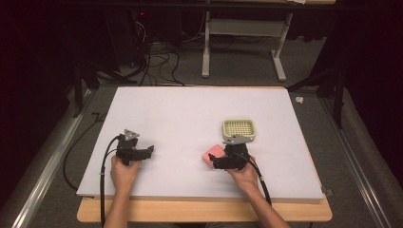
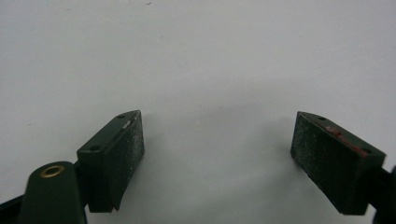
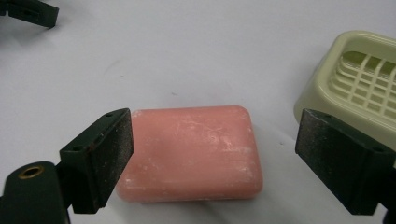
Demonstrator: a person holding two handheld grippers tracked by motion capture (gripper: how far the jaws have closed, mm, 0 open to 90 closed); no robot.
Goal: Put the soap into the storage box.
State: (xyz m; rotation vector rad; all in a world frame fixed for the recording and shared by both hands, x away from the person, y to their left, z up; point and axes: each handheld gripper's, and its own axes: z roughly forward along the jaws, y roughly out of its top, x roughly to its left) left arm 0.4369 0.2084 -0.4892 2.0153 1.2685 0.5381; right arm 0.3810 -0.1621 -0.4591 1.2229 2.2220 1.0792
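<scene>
High view: white worktop (image 1: 190,118); left claw (image 1: 142,153) lower left, jaws apart over bare surface. Right claw (image 1: 219,161) lower centre-right at pink soap bar (image 1: 212,153); cream soap dish (image 1: 239,128) just above it.

Left claw view: jaws wide, nothing btwn.

Right claw view: jaws spread, soap btwn them, ungripped; dish grid at right edge. No readable writing.

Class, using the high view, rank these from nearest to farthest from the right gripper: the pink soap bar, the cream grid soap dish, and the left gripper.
1. Pink rectangular soap bar, on the white table just in front of the right gripper.
2. Cream plastic grid soap dish, close behind the gripper, toward the table's far side.
3. Left gripper, clearly farthest, across the table's near edge.
</scene>
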